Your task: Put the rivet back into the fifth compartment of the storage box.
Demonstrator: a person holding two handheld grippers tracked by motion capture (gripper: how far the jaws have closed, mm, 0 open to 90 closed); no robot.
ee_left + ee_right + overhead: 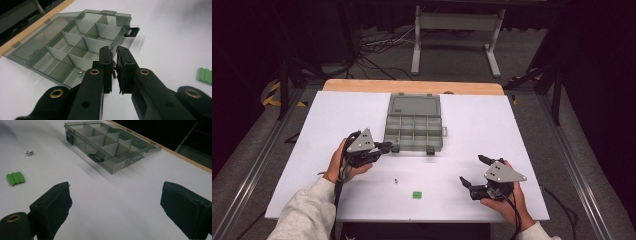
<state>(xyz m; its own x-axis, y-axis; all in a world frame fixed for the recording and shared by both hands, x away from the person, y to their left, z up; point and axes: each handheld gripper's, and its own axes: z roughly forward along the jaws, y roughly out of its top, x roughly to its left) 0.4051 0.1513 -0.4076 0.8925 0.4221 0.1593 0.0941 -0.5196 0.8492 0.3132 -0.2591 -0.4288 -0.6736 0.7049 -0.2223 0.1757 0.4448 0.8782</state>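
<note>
A grey see-through compartment box (414,131) lies open in the middle of the white table (337,120), its lid (414,106) flat behind it. My left gripper (387,146) hovers at the box's front left corner. In the left gripper view its jaws (113,51) stand almost together, pinching a small dark pin (114,74) over a front compartment. A small metal piece (80,73) lies in that compartment. My right gripper (472,170) is wide open near the front right, nothing between its pads (117,191).
A small metal screw (396,180) (29,152) and a green ribbed block (416,194) (15,178) (205,75) lie on the table between the two grippers, near the front edge. A wooden strip (412,87) runs along the table's far edge.
</note>
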